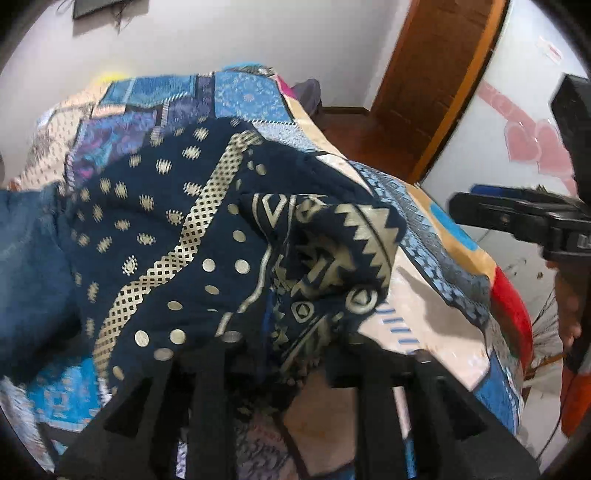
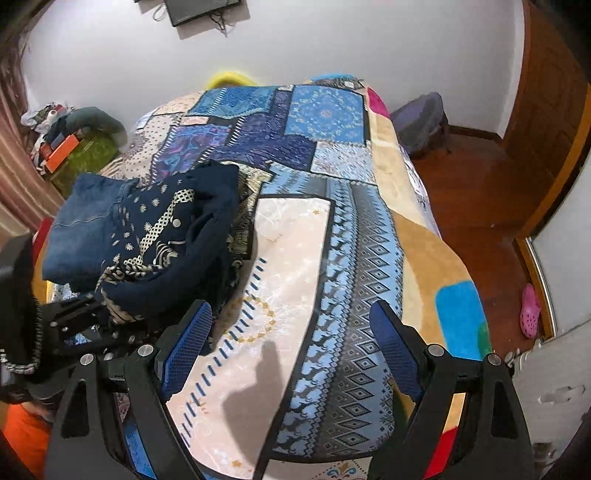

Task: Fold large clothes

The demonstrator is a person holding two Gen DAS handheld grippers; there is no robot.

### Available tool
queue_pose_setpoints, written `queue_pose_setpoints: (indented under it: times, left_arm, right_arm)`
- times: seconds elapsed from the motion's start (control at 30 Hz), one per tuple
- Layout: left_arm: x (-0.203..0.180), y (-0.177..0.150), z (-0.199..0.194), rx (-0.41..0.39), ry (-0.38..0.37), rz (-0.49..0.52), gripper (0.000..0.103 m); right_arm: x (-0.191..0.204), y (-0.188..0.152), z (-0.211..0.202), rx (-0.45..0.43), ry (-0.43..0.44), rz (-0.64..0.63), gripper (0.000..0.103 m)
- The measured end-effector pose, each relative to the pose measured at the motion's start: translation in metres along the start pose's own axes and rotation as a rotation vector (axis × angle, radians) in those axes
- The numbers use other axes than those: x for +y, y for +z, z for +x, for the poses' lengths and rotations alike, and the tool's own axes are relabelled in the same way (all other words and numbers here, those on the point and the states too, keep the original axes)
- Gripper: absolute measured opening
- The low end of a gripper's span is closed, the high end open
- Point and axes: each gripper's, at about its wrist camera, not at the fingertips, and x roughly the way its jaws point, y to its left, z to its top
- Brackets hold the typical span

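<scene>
Right wrist view, folded jeans beside navy garment, backpack

- This is looking like a bedroom in a home: a bed under a patchwork blanket is filling the middle of the room.
- Above the bed's far end, a dark screen is hanging on the white wall, cables dangling.
- Left of the bed, clothes are piling up on a green box.
- Right of the bed, a wooden floor is running to a wooden door, and a pink clog is lying there.
</scene>
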Motion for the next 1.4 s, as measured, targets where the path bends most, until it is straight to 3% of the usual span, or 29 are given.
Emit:
queue_pose_setpoints:
  times: [0.03, 0.1, 0.23, 0.4, 0.53, 0.63, 0.73, 1.0, 1.2, 1.3, 1.4]
  left_arm:
    - [-0.002, 0.0, -0.008, -0.001, -0.003, 0.015, 0.042]
    - [-0.006, -0.001, -0.022, -0.013, 0.03, 0.027, 0.065]
    - [0.009, 0.001, -0.058, -0.089, 0.128, -0.004, 0.07]
    - [0.05, 0.0, -0.078, -0.154, 0.271, -0.1, 0.089]
    - [0.08, -0.013, -0.058, -0.075, 0.295, -0.189, 0.09]
    - [0.091, -0.027, -0.031, 0.022, 0.286, -0.203, 0.09]
    - [0.094, -0.046, -0.011, 0.067, 0.304, -0.204, 0.092]
    - [0.088, -0.068, -0.025, 0.048, 0.312, -0.203, 0.096]
    - [0.094, -0.048, -0.057, -0.042, 0.395, -0.197, 0.096]
    - [0.11, -0.037, -0.066, -0.088, 0.373, -0.259, 0.096]
    - [0.126, -0.031, -0.058, -0.079, 0.308, -0.331, 0.096]
  right_arm:
    - [0.005, 0.001, -0.003, -0.009, 0.01, -0.006, 0.085]
    - [0.012, 0.002, -0.012, -0.031, 0.041, -0.015, 0.085]
    - [0.031, 0.005, -0.022, -0.072, 0.11, -0.053, 0.085]
    - [0.062, 0.014, -0.007, -0.081, 0.14, -0.114, 0.085]
    - [0.063, 0.008, 0.02, -0.018, 0.107, -0.098, 0.085]
    - [0.047, -0.001, 0.039, 0.055, 0.072, -0.062, 0.085]
    - [0.028, -0.013, 0.054, 0.131, 0.05, -0.034, 0.085]
    - [0.018, -0.02, 0.038, 0.132, 0.051, -0.044, 0.086]
    - [0.035, -0.002, 0.025, 0.048, 0.02, -0.117, 0.086]
    - [0.043, 0.009, 0.025, 0.017, 0.034, -0.137, 0.086]
    - [0.044, 0.015, 0.031, 0.021, 0.09, -0.115, 0.086]
